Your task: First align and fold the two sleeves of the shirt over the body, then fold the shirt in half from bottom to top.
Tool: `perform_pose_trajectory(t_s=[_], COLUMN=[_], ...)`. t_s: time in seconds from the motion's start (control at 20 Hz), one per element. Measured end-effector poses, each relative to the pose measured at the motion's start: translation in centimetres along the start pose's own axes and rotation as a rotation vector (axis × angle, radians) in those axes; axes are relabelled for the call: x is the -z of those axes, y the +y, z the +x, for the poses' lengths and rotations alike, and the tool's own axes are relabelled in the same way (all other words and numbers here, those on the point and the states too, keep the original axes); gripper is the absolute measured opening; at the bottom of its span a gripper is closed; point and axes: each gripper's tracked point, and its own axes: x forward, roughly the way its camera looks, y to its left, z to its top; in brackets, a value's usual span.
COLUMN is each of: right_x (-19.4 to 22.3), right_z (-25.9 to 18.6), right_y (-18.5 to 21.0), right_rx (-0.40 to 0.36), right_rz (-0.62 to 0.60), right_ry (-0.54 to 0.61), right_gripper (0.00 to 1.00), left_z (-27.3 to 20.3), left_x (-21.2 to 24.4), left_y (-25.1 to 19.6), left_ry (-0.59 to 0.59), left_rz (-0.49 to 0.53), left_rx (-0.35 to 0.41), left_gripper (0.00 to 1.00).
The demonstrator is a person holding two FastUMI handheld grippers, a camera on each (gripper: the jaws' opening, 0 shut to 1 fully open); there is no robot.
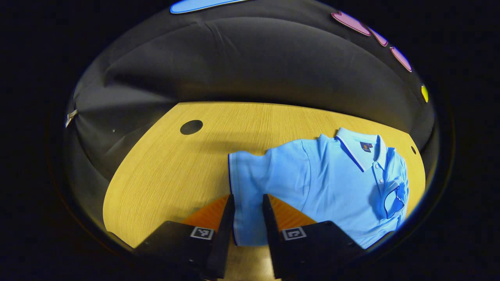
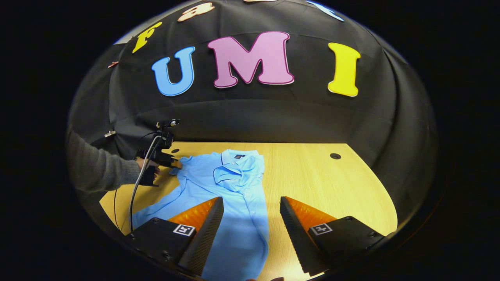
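Shirt (image 2: 234, 195) flat on table (image 2: 332, 183), collar (image 2: 238, 156) twd back wall.

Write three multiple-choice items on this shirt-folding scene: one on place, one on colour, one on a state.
1. Where does the short-sleeved collared polo shirt lie?
A. flat on the yellowish wooden table
B. hung on the black cloth wall
C. draped over a person's arm

2. What colour is that shirt?
A. white
B. light blue
C. red

3. How do the right gripper fingers stand?
A. shut on the collar
B. shut on a cable
C. wide apart above the shirt's body

Key: 1 A, the shirt is spread on the tabletop; 2 B, its cloth reads light blue in both views; 3 C, a broad gap shows between the fingers, with cloth and wood beyond.
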Motion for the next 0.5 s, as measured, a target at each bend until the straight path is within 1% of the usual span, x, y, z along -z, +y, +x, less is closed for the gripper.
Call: perform_pose_trajectory(t_s=[0.15, 0.2, 0.3, 0.35, 0.4, 0.5], right_x=[-0.4, -0.3, -0.1, -0.2, -0.2, -0.1], right_z=[-0.5, -0.7, -1.0, -1.0, -1.1, -1.5], right_y=[-0.2, -0.2, -0.4, -0.4, -0.5, -0.9], right_rx=[0.009, 0.008, 0.012, 0.015, 0.02, 0.028], right_rz=[-0.002, -0.005, -0.007, -0.005, -0.003, 0.001], right_ry=[-0.015, -0.014, -0.014, -0.015, -0.016, -0.018], right_gripper=[0.9, 0.91, 0.9, 0.9, 0.91, 0.91], left_z=[0.1, 0.1, -0.1, -0.2, -0.5, -1.1], left_x=[-0.2, -0.3, -0.3, -0.5, -0.9, -2.1], left_y=[-0.4, -0.4, -0.6, -0.8, -1.1, -2.0], left_ry=[0.002, 0.003, 0.003, -0.006, -0.023, -0.065], left_rz=[0.014, 0.023, 0.037, 0.04, 0.04, 0.034], left_rx=[0.013, 0.006, -0.007, -0.012, -0.012, 0.003], left_gripper=[0.1, 0.07, 0.06, 0.11, 0.06, 0.06])
